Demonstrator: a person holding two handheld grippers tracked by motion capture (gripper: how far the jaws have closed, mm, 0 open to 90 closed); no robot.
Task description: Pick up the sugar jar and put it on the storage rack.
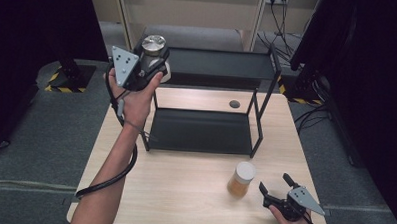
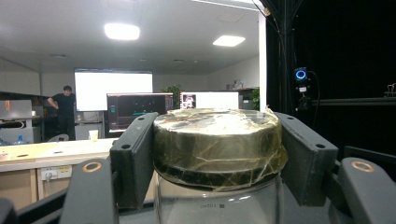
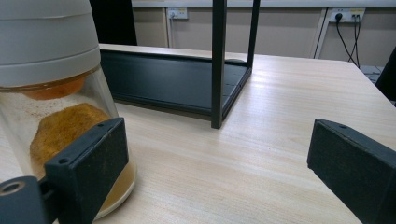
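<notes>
The left gripper (image 1: 156, 58) is clamped on a jar's (image 2: 219, 186) lid (image 2: 218, 140), above the shelf (image 1: 213, 65). The right gripper (image 1: 276, 187) rests wide open beside another jar (image 1: 241, 179) on the surface (image 1: 183, 191).

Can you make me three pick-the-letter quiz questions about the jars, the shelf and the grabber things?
1. Where is the jar with the white lid?
A. on the table
B. on the top shelf
C. on the floor

2. What colour is the shelf rack?
A. white
B. black
C. red

3. What is the left gripper doing?
A. hanging open
B. lying on the table
C. squeezing the foil-lidded jar

Answers: 1 A, it stands on the wood near the right gripper. 2 B, frame and both shelves are black. 3 C, both pads press the lid's sides.
</notes>
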